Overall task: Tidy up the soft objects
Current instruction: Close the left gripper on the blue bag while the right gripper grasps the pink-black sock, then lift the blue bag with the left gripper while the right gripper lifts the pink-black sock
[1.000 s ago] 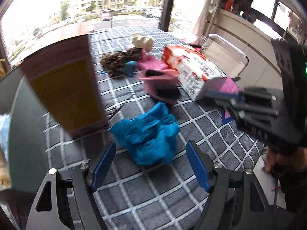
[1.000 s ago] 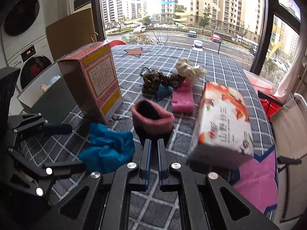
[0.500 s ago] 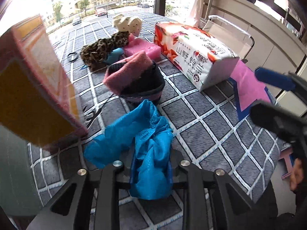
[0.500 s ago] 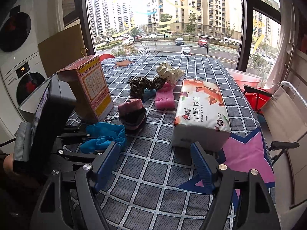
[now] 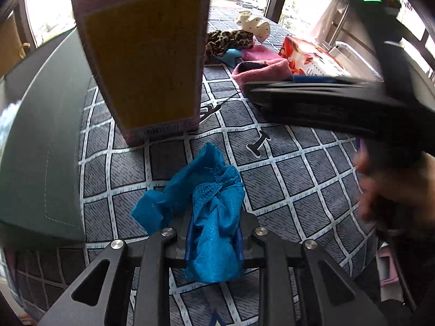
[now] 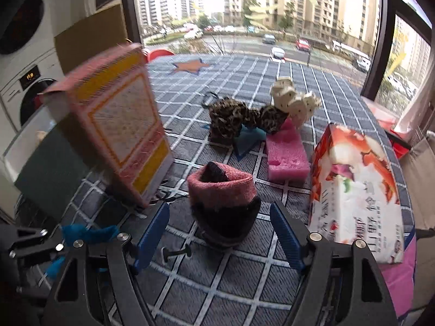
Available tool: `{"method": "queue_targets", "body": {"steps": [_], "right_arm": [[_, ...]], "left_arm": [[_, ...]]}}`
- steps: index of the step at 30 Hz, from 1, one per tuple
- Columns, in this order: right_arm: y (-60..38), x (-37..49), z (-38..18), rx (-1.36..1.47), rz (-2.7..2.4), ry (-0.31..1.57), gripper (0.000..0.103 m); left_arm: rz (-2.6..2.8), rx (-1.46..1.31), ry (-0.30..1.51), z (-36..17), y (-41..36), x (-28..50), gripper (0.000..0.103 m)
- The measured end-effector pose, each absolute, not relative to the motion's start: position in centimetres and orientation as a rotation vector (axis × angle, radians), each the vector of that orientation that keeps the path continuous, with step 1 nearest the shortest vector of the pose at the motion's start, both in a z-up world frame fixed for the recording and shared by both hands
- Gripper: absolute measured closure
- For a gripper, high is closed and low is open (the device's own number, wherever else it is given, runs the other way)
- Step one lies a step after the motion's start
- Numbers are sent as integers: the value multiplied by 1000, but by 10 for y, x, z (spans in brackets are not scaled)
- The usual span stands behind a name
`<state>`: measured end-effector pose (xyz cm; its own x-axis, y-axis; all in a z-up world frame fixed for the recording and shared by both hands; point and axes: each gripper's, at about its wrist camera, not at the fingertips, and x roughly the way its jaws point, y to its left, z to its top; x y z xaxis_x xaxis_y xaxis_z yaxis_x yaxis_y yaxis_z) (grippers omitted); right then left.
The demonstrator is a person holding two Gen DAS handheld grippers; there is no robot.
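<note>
Left wrist view: the left gripper (image 5: pixel 213 240), at the bottom centre of the frame, has its jaws closed tight on a crumpled blue cloth (image 5: pixel 206 203). The cloth spills upward and to the left from between the fingers onto the grey checked tablecloth (image 5: pixel 285 190). A tall pink and yellow box (image 5: pixel 144 54) stands upright in the upper left, just beyond the cloth. The right gripper crosses the right side of the frame as a dark blurred shape, with a hand (image 5: pixel 394 190) at the right edge.

Right wrist view: the right gripper (image 6: pixel 217 233), low in the frame, has its jaws wide apart and grips nothing. A pink and black sock roll (image 6: pixel 223 198) sits on the tablecloth between the blue fingertips; contact cannot be told. To its upper right lies a pink sponge (image 6: pixel 285 154), and beyond that a leopard-print cloth (image 6: pixel 236 119) and a cream spotted cloth (image 6: pixel 293 103). A tissue pack (image 6: pixel 356 195) fills the right of the frame. The blue cloth appears again at the lower left, in the left gripper.
</note>
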<state>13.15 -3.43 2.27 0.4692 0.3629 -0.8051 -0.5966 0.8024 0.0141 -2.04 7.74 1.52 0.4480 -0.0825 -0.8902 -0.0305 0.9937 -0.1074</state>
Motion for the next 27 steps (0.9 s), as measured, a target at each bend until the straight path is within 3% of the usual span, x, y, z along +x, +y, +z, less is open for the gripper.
{"method": "queue_targets", "body": {"steps": [2,3,4,5,14,22,27], "right_arm": [[-23,147,4,-256,607,972,25],[-20,150,-4,-252,614,992,37],[-20,149,-9,-264,599,989,67],[-24,144,-7,-275,587,959,78],[-138,57,34,-128,486,905,78],[-167,40,5,-83,350,1001,78],[-165,30,1,-97,329,922,78]], "left_arm": [[-32,-109,1104,14,76,-21,78],[-33,-102,1102,14,75,-21,78],[-34,-98,1100,15,74,-21,78],[-37,-95,1097,16,73,-22,78],[-163,-49,1073,30,31,-10,77],[-194,2,1092,12,3,2,74],[-181,-20,1061,11,6,-1,74]]}}
